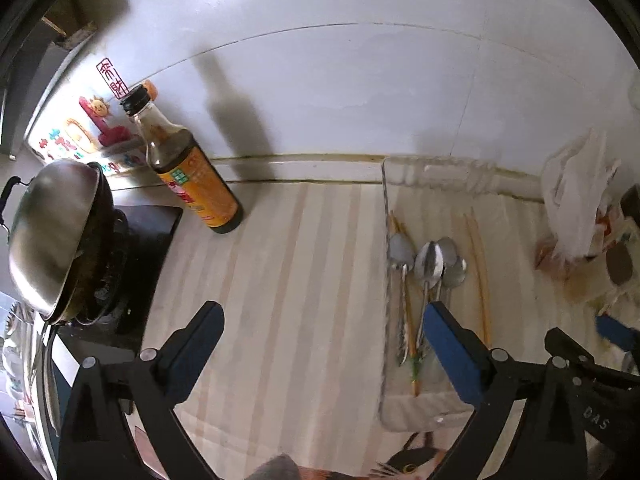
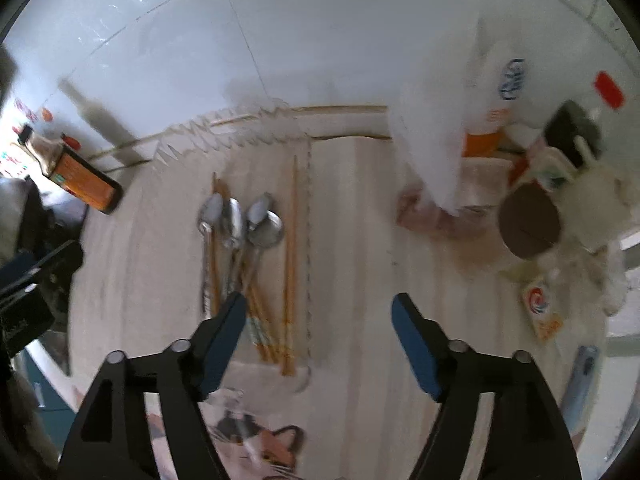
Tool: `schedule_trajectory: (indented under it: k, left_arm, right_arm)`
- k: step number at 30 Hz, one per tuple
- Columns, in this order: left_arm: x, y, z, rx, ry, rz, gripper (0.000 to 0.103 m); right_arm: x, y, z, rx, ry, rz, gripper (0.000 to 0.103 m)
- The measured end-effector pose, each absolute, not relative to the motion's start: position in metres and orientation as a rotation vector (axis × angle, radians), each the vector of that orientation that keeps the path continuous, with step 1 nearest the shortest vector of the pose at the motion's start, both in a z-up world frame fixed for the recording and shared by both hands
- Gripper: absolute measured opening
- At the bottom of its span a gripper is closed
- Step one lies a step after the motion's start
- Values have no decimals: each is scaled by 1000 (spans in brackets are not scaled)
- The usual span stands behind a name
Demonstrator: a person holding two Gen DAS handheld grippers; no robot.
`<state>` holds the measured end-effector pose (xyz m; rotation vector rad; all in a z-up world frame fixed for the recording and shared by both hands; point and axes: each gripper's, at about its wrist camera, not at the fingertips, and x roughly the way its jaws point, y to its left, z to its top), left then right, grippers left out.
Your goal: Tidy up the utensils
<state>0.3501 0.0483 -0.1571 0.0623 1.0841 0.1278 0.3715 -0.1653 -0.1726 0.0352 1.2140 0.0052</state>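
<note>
Several metal spoons (image 1: 430, 262) (image 2: 240, 222) lie side by side, bowls toward the wall, on a pale mat with a zigzag edge (image 2: 309, 216). Wooden chopsticks (image 1: 482, 276) (image 2: 289, 264) lie among them and to their right. My left gripper (image 1: 322, 320) hangs open above the striped counter, nothing between its blue pads; its right finger (image 1: 448, 344) overlaps the spoon handles. My right gripper (image 2: 318, 308) is open too and holds nothing; its left finger (image 2: 224, 332) covers the near ends of the handles and chopsticks.
A dark sauce bottle with an orange label (image 1: 192, 176) (image 2: 80, 176) stands by the tiled wall. A lidded wok (image 1: 52, 232) sits on the stove at the left. White plastic bags (image 1: 576, 196) (image 2: 436, 128), a round brown lid (image 2: 528, 224) and packets crowd the right.
</note>
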Motion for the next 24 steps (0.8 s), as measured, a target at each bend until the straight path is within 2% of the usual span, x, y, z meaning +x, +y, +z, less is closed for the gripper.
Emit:
schedule_trajectory:
  k: [3, 4, 14, 24]
  left_arm:
    - [340, 48, -161, 73, 1072, 108, 103]
    - [336, 49, -161, 82, 1065, 106, 103]
    - [299, 51, -150, 88, 1005, 51, 103]
    - [228, 55, -99, 43, 899, 44, 103]
  right_arm:
    - [357, -163, -174, 11, 1203, -31, 101]
    - [354, -163, -175, 3, 1198, -42, 102]
    - [307, -162, -158, -14, 1129, -146, 103]
    - [234, -161, -90, -3, 956, -154, 103]
